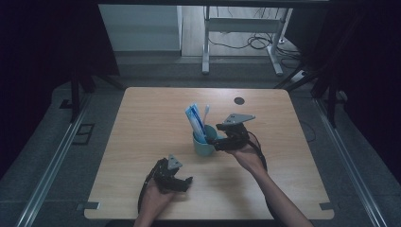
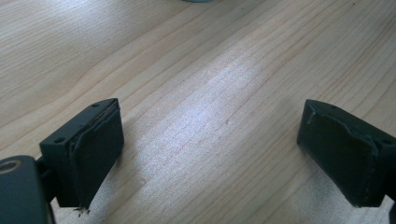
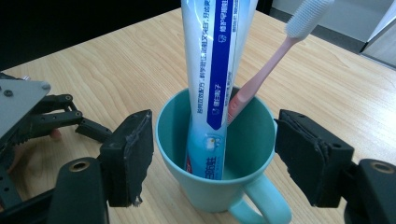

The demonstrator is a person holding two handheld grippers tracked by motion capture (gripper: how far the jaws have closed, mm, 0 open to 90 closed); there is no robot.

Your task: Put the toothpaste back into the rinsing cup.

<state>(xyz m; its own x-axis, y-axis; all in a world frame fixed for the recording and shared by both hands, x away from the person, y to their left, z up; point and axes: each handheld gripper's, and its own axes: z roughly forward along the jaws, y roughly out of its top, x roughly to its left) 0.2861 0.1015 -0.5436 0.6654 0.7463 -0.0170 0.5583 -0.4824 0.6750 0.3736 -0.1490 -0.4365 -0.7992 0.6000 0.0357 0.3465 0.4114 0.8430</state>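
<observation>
Right gripper (image 3: pixel 212 158) fingers spread around the teal mug (image 3: pixel 215 154) — toothpaste, toothbrush inside; left gripper (image 2: pixel 210 154) fingers spread.

I see a light wooden table (image 1: pixel 156 179) on grey floor (image 1: pixel 42 142); beyond it, a white desk frame (image 1: pixel 241 28) with loose cables (image 1: pixel 250 43), dark surroundings.

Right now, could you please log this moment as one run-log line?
right gripper: open, jaws astride teal mug | mug holds toothpaste tube, pink toothbrush | left gripper: open over table, holds nothing
</observation>
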